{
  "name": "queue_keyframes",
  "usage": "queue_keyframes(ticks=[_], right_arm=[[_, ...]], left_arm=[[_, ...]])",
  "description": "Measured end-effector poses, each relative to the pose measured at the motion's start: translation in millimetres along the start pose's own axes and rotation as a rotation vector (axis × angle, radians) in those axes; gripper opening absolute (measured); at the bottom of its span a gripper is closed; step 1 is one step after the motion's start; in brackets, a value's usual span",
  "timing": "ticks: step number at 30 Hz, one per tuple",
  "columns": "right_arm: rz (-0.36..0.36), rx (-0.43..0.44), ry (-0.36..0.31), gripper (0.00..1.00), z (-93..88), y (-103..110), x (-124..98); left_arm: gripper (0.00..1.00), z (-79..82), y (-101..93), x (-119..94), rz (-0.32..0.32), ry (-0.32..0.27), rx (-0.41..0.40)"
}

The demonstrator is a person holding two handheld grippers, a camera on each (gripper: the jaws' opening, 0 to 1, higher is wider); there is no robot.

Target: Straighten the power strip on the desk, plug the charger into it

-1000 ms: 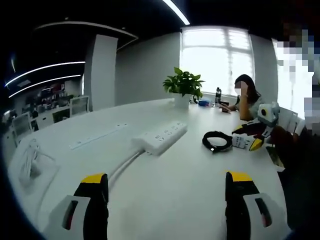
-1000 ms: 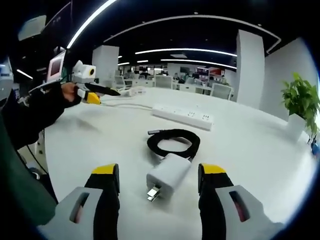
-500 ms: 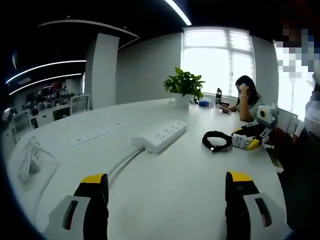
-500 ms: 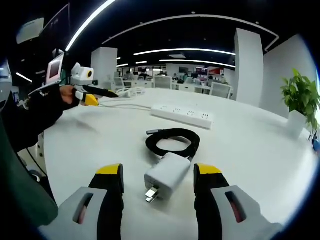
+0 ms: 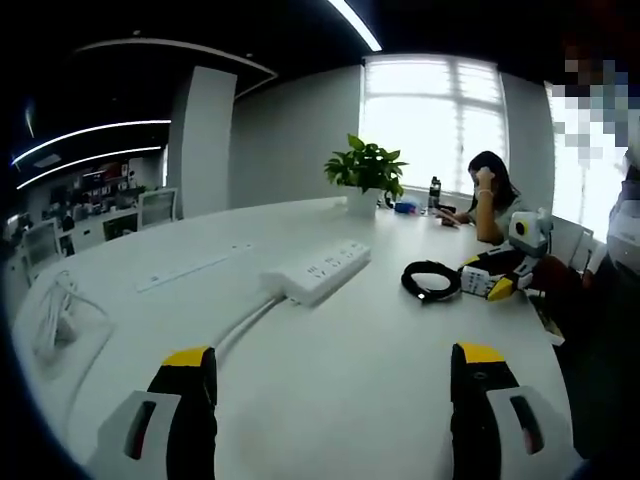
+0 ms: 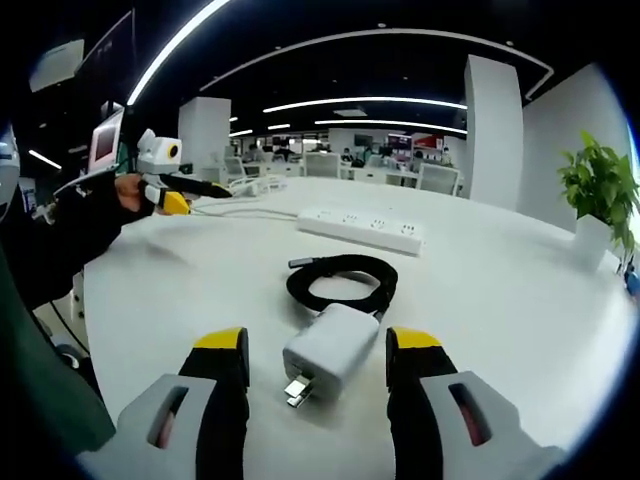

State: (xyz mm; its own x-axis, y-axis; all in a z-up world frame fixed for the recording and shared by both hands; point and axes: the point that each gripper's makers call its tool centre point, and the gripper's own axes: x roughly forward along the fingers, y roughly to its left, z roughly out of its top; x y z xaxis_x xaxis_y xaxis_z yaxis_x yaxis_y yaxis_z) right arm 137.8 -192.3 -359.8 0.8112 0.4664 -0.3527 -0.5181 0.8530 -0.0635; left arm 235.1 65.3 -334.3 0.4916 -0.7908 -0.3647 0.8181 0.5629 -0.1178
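In the left gripper view, the left hand-held gripper (image 5: 335, 390) hovers low over a smooth white curved desk (image 5: 350, 400), its two yellow-tipped jaws spread wide with nothing between them. Ahead on the desk lies a long white rectangular power strip (image 5: 317, 274), angled, with a white cord trailing toward the camera. To its right sits a coil of black cable (image 5: 432, 281). Farther right, the right hand-held gripper (image 5: 490, 285) rests low at the white charger. Beyond, a leafy green potted plant (image 5: 366, 170) stands near a bright window, where a person (image 5: 490, 197) sits. In the right gripper view, the right hand-held gripper (image 6: 315, 365) has its jaws released, flanking but not touching the charger (image 6: 328, 350), a glossy white block with metal prongs pointing toward the camera, just beside the coiled cable. The power strip lies beyond, and at far left a dark-sleeved arm holds the left hand-held gripper above the desk.
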Motion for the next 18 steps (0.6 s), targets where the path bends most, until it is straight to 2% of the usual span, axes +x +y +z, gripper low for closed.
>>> queue_keyframes(ticks=[5,9,14,18], right_arm=[[-0.035,0.015,-0.021,0.54,4.1,-3.6,-0.3],[-0.065,0.028,-0.034,0.46,6.3,-6.7,-0.9],[-0.083,0.024,-0.007,0.5,2.2,-5.8,2.3],[-0.114,0.034,-0.019,0.46,4.7,-8.1,1.3]], left_arm=[[0.99,0.0,3.5,-1.3,0.008,0.001,0.005],[0.99,0.7,4.9,-2.6,0.013,-0.002,0.005],[0.99,-0.5,3.0,-2.6,0.01,0.003,0.008],[0.99,-1.9,2.0,-1.9,0.006,0.005,0.011]])
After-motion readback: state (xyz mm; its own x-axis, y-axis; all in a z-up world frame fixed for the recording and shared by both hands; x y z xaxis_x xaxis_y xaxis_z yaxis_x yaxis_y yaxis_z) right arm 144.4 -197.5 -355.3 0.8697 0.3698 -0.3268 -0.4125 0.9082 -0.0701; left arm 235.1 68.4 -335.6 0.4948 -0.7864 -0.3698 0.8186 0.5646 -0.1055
